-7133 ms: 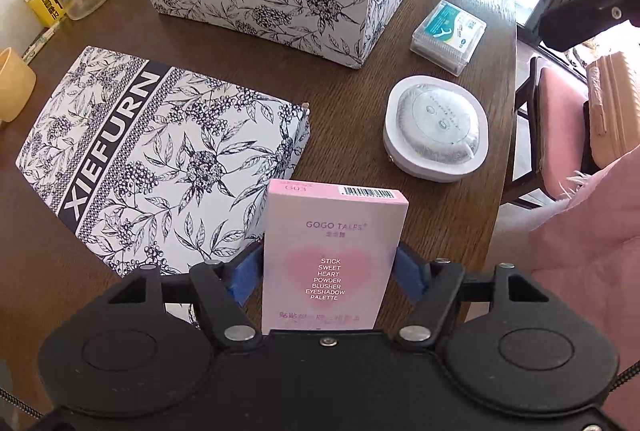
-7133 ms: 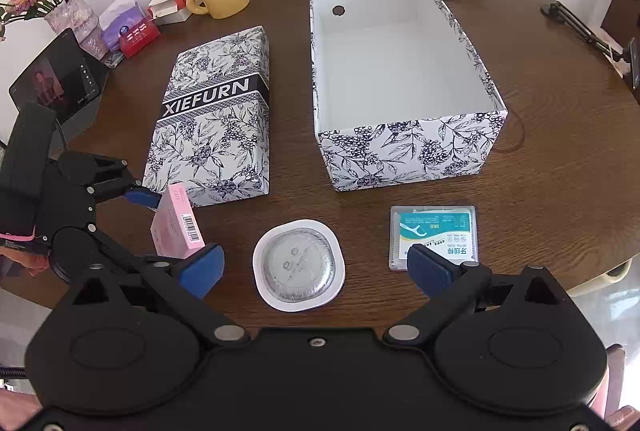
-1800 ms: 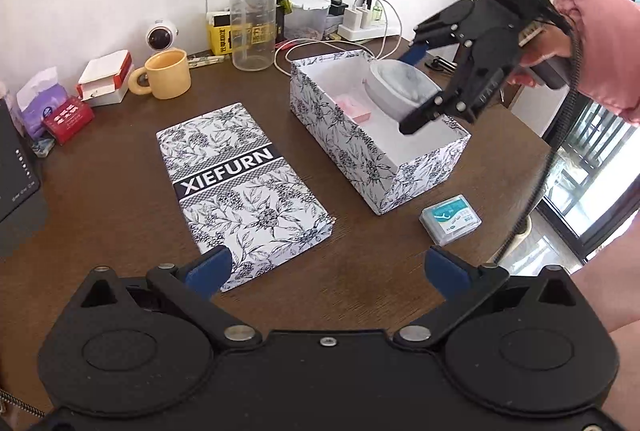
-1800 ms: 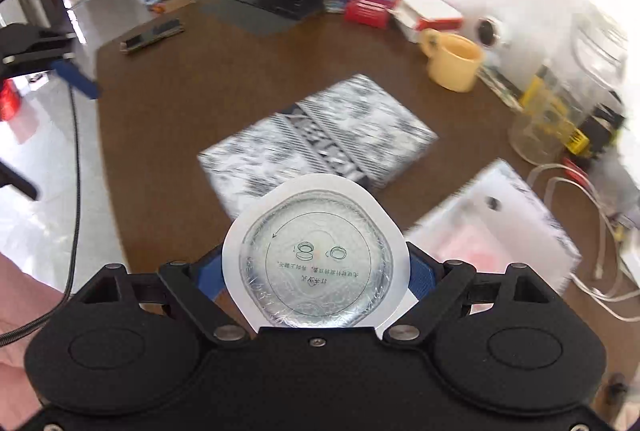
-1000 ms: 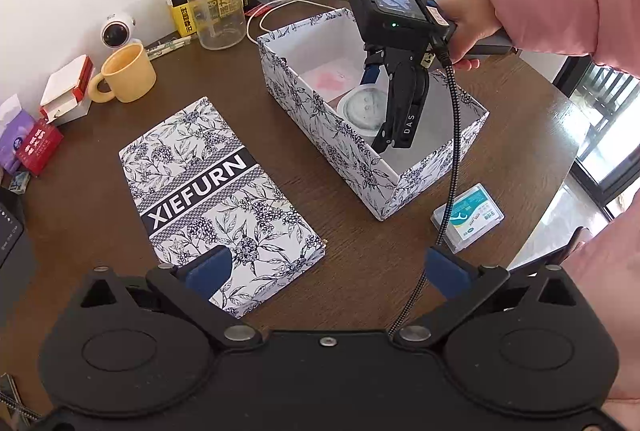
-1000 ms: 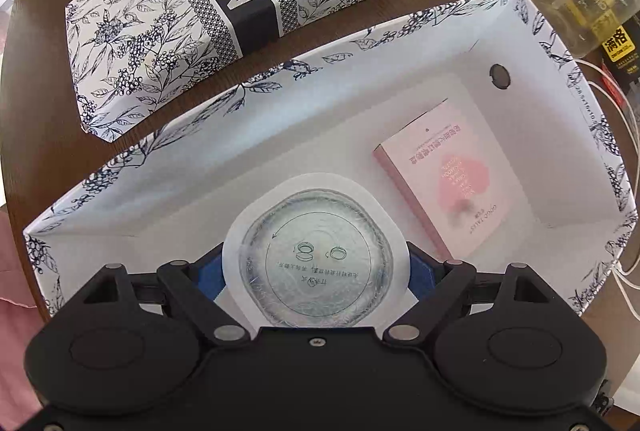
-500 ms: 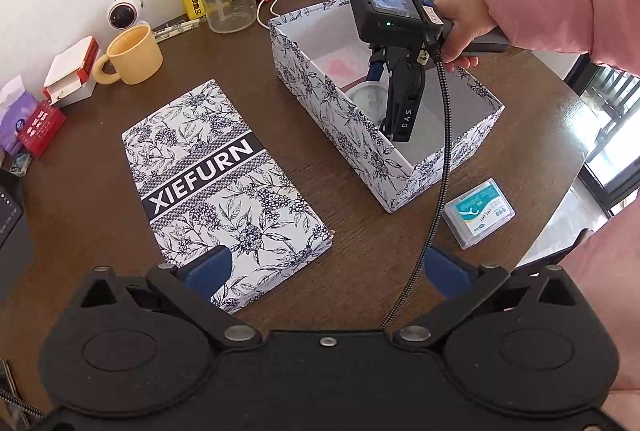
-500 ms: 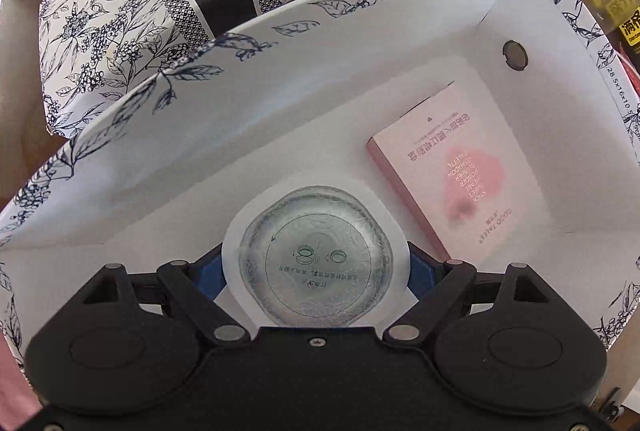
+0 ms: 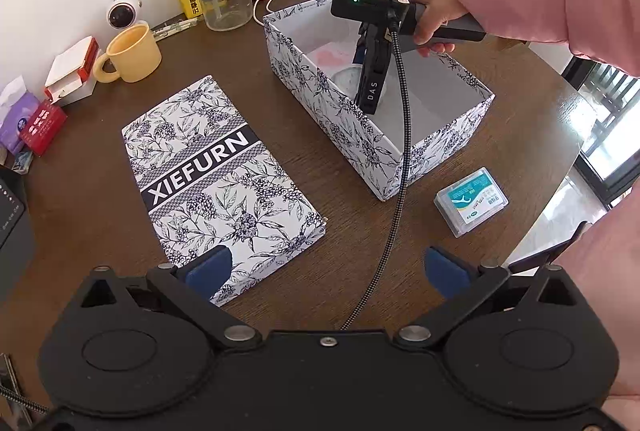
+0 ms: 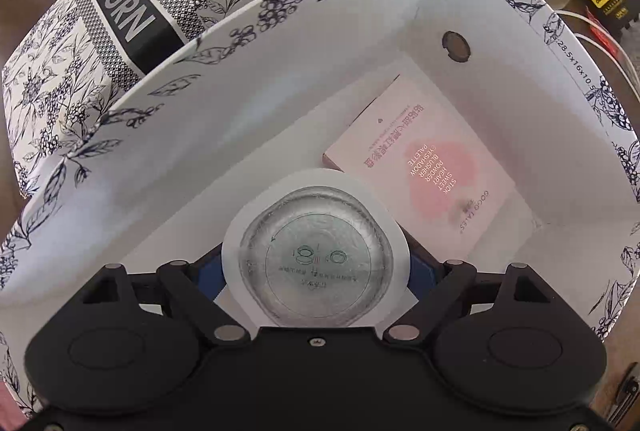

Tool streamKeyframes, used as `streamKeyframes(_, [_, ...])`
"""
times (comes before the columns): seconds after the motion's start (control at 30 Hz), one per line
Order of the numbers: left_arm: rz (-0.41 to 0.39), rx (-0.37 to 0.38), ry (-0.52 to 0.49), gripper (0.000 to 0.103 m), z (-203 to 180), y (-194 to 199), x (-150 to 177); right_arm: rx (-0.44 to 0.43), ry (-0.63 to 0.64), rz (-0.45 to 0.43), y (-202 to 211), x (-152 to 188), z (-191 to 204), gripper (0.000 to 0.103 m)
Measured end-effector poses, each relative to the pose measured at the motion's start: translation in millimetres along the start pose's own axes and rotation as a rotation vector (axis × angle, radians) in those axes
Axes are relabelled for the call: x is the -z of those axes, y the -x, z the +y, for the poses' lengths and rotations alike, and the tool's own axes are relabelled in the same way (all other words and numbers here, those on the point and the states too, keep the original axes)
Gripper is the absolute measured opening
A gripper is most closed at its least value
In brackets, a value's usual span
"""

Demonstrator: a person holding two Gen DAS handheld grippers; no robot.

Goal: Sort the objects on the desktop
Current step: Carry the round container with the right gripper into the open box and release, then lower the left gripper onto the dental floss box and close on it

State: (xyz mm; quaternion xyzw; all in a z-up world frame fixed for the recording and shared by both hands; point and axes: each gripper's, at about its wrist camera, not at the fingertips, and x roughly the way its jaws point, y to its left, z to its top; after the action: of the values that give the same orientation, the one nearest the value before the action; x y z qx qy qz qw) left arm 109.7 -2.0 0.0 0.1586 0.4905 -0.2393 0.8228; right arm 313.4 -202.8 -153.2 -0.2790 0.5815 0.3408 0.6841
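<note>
Your right tool (image 10: 316,267) is clamped on the round white case (image 10: 316,255), its blue pads pressing the rim from either side. The case hangs inside the open patterned box (image 10: 168,135), low over the white floor, though you cannot tell from these views whether it touches down yet. The pink makeup box (image 10: 420,167) already lies flat on the box floor just ahead and to the right of the case, its long axis running toward the far corner. I judge the release needs the case set down short of the pink one, on the bare floor nearer you, so they do not overlap.

Your left tool (image 9: 326,267) is spread wide and holds nothing, hovering over the counter (image 9: 100,119) near the lid (image 9: 216,175). The small clear packet (image 9: 472,201) waits on the counter outside the box, ahead and to the right of that tool.
</note>
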Motion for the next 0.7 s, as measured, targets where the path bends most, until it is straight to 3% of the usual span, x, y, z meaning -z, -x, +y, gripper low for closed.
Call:
streamKeyframes(0.23, [-0.005, -0.013, 0.005, 0.103, -2, 7, 8, 0.019, -0.015, 0.027, 4, 12, 4, 0.095])
streamKeyframes(0.3, [-0.011, -0.011, -0.004, 0.103, -4, 10, 8, 0.021, -0.023, -0.001, 16, 20, 7, 0.095])
streamKeyframes(0.4, [-0.027, -0.002, -0.029, 0.103, -9, 16, 6, 0.021, -0.029, -0.08, 51, 36, 13, 0.097])
streamKeyframes(0.5, [-0.051, 0.036, -0.064, 0.103, -14, 21, 0, 0.026, -0.036, -0.211, 103, 65, 27, 0.1])
streamKeyframes(0.6, [-0.076, 0.076, -0.101, 0.103, -20, 25, -8, 0.054, -0.028, -0.348, 158, 71, 33, 0.103])
streamKeyframes(0.7, [-0.083, 0.116, -0.155, 0.103, -31, 18, -13, 0.084, -0.04, -0.434, 183, 87, 51, 0.103])
